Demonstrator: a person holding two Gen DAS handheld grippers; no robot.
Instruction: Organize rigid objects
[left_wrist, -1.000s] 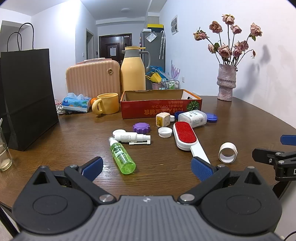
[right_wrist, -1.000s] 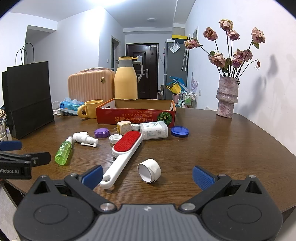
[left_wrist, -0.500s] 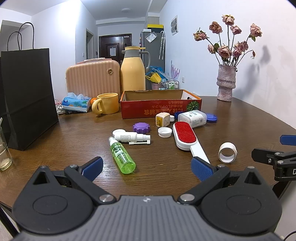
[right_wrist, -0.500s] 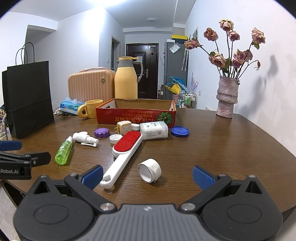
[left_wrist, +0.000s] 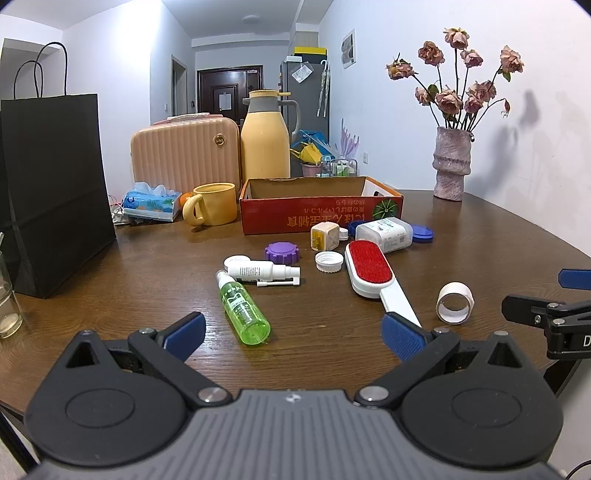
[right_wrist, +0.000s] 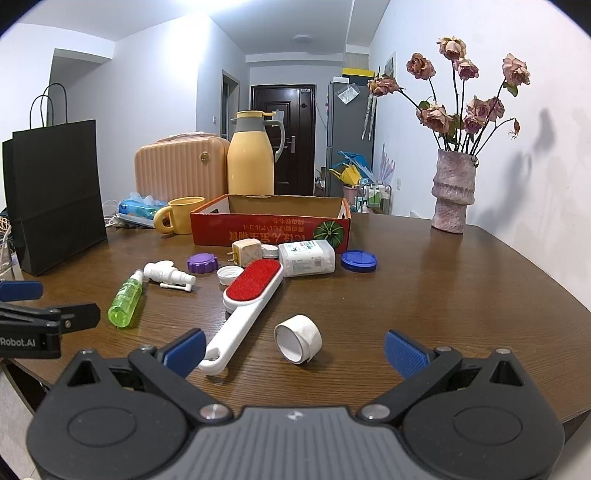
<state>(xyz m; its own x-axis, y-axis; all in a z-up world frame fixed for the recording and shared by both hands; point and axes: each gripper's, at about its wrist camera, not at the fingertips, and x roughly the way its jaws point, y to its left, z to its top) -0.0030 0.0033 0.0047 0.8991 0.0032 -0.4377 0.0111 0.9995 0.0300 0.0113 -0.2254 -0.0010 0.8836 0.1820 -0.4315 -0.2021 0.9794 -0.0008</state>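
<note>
Two grippers hover low at the near edge of the bench (right_wrist: 461, 280), both with jaws spread wide and nothing between them. Left gripper (left_wrist: 293, 334) faces the green spray bottle (left_wrist: 243, 308), lying on its side at centre frame just beyond its blue pads. Right gripper (right_wrist: 293, 349) looks onto the white tape ring (right_wrist: 297, 338) and the handle end of the red lint brush (right_wrist: 247, 299), which runs diagonally up toward the red cardboard box (right_wrist: 271, 225) at mid-frame. Scattered between brush and box: a white nasal spray (left_wrist: 262, 271), purple cap (left_wrist: 282, 252), white cap (left_wrist: 328, 261), a cube plug (right_wrist: 246, 252), a white pill bottle (right_wrist: 306, 257) and a blue lid (right_wrist: 358, 260).

Nothing looks sorted yet; the box appears empty from here, and it seems the likely destination. Good technique for a first pick: take the bottle across its round body near the middle, jaws square to its length so it cannot roll or squirt out. The ring is light and open-sided — pinch it gently across the wall, or it may skid away.
</note>
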